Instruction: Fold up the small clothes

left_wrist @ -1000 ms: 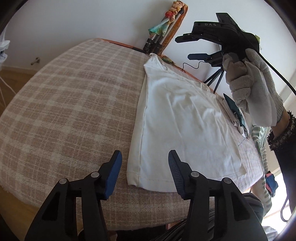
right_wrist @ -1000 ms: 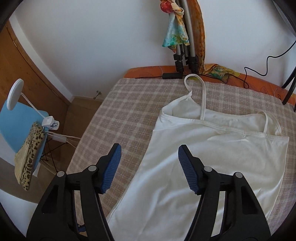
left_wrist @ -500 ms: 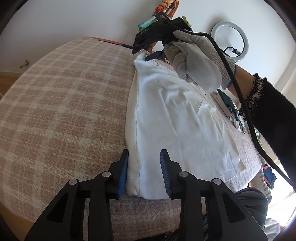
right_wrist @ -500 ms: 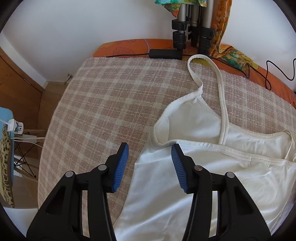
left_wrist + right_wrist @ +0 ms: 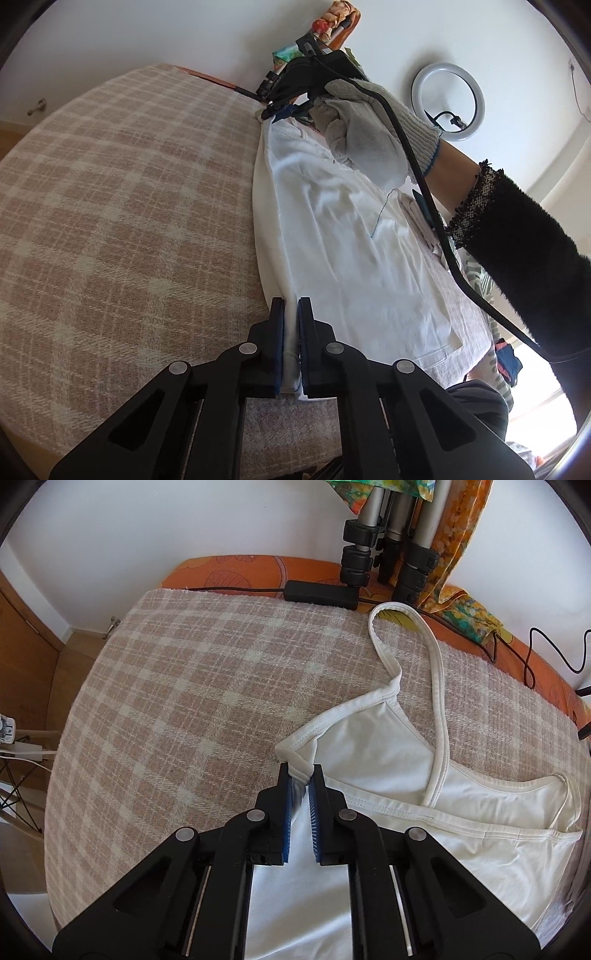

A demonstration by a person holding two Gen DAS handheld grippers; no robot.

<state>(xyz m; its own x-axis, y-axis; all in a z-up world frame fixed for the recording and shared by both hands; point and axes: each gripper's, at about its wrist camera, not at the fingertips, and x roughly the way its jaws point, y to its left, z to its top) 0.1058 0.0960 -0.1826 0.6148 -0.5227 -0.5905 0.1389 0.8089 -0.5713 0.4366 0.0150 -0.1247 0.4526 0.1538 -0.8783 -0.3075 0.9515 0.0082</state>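
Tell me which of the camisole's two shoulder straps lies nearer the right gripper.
The looped strap stretched toward the tripod legs; it starts beside the right gripper, while the other strap lies at the camisole's far corner.

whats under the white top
The white top lies on a checked cloth, which shows bare beside it and past its hem. An orange cover peeks out beyond the cloth's far edge. What lies under the top's middle is covered.

Plaid-covered bed (image 5: 192, 686), white camisole (image 5: 388, 760) spread flat on it, black adapter (image 5: 321, 592) at far edge
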